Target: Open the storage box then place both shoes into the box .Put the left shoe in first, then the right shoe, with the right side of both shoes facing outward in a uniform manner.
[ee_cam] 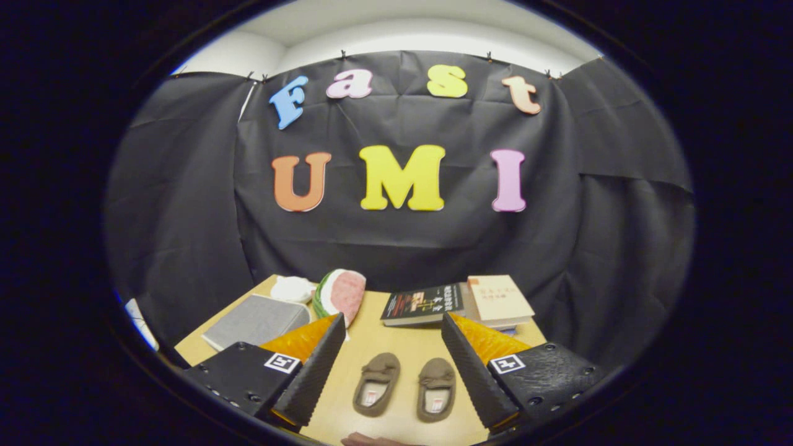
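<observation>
claw [393, 365] spread wide above a wooden bench [396, 341], gripping nothing.

between the fingers, lying side by side on the bench and slightly apart: two brown slippers, left-hand one [376, 383] and right-hand one [436, 389], toes pointing away toward the wall. beyond the left finger, a grey storage box [255, 321] with lid closed, a white object [293, 288] behind it, a watermelon-slice plush [340, 295] just beside it. beyond the right finger, a dark book [424, 305] touching a stack topped by a beige book [499, 298].
</observation>
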`<action>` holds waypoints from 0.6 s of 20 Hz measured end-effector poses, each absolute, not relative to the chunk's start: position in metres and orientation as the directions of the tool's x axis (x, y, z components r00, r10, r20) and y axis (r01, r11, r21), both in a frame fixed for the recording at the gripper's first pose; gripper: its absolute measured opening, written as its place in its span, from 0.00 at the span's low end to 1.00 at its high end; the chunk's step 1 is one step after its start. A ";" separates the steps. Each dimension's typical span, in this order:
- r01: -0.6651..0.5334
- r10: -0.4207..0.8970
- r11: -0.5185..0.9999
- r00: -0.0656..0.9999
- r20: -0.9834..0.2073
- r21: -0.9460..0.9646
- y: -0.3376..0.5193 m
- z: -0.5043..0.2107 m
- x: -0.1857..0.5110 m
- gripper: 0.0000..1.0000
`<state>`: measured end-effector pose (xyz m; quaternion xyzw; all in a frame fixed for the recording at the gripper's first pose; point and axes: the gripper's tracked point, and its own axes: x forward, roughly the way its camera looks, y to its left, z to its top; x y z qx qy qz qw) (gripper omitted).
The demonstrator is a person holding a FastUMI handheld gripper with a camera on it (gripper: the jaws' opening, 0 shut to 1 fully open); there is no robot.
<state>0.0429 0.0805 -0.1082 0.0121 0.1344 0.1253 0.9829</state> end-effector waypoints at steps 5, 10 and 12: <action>-0.399 0.451 0.892 0.786 -0.423 0.210 0.157 -0.173 0.050 0.96; -0.444 0.585 0.811 0.599 -0.547 0.382 0.227 -0.228 0.054 0.96; -0.416 0.634 0.773 0.507 -0.584 0.479 0.247 -0.251 0.060 0.96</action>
